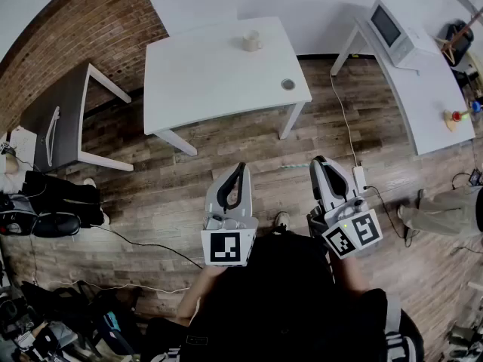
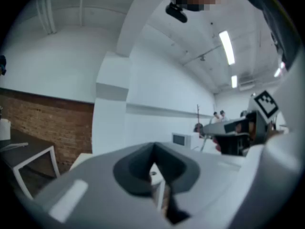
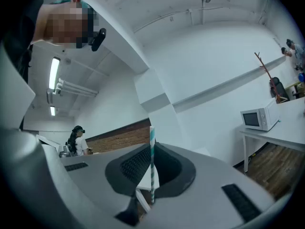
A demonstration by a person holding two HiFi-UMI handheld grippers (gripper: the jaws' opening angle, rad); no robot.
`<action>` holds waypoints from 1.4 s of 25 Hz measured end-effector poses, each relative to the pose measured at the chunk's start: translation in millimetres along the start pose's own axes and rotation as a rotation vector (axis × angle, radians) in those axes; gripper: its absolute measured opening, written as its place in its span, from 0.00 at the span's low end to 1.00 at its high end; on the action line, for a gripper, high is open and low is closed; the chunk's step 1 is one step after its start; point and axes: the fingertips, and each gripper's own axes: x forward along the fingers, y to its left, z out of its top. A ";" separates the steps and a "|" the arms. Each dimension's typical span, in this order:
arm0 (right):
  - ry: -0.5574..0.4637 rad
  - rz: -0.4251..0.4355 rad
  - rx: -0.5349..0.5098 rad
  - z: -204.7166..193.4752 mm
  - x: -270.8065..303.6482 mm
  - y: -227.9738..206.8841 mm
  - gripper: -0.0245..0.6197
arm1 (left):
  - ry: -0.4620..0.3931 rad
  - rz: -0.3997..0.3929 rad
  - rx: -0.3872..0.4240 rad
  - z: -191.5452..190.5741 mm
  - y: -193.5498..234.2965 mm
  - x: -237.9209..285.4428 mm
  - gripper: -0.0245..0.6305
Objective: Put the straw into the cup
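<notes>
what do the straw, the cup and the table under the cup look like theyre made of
Straw: likely paper, matte, with teal-and-white spiral stripes.
Cup: probably ceramic, cream, mug-shaped; too small to be sure.
Table: smooth white top, possibly laminate, on white legs.

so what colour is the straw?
The straw is white with teal stripes, clearest in the right gripper view.

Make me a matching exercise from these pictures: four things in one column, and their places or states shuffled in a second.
1. small cream cup
2. thin teal-and-white striped straw
3. white microwave oven
4. left gripper

A. clamped in the right gripper
B. on the long white side table at right
C. shut, holding nothing
D. near the far edge of the square white table

Pairs: 1-D, 2-A, 3-B, 4-C.
</notes>
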 end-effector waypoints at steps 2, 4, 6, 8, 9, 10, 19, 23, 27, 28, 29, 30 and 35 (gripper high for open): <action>-0.002 0.001 -0.001 0.4 1.6 1.1 0.07 | 0.005 -0.001 -0.007 -1.2 1.2 -0.2 0.04; -0.004 0.001 -0.002 0.6 2.5 1.6 0.07 | 0.001 -0.001 -0.006 -0.8 1.9 0.0 0.04; -0.005 0.001 -0.003 0.8 1.9 1.5 0.07 | -0.002 0.000 -0.005 -0.3 1.1 0.1 0.04; -0.006 0.002 0.000 0.8 0.7 1.1 0.07 | 0.000 0.000 -0.005 -0.8 -0.3 -0.2 0.04; -0.006 0.003 0.005 0.8 0.2 0.8 0.07 | 0.003 0.000 -0.006 -1.3 -0.8 -0.5 0.04; -0.008 0.004 0.013 1.1 -0.2 0.4 0.07 | 0.005 0.001 -0.007 -1.5 -1.1 -0.7 0.04; -0.027 0.006 0.045 10.3 -10.6 -16.8 0.07 | 0.019 0.020 -0.003 -2.2 -13.7 5.3 0.04; -0.031 0.026 0.046 16.9 -15.4 -32.4 0.07 | 0.015 0.040 0.003 -0.3 -27.1 13.6 0.04; -0.025 0.058 0.049 20.8 -20.3 -49.5 0.07 | 0.017 0.072 0.004 -0.6 -45.8 19.3 0.04; -0.023 0.071 0.053 21.4 -19.9 -53.0 0.07 | 0.017 0.082 0.010 -0.1 -49.0 20.6 0.04; -0.020 0.082 0.055 22.0 -19.5 -56.5 0.07 | 0.015 0.092 0.009 0.8 -52.0 22.1 0.04; -0.017 0.092 0.055 22.5 -19.1 -59.8 0.07 | 0.011 0.102 0.006 2.1 -54.8 23.2 0.04; -0.012 0.121 0.056 19.9 -10.8 -69.7 0.07 | 0.006 0.147 0.019 6.2 -55.2 22.2 0.04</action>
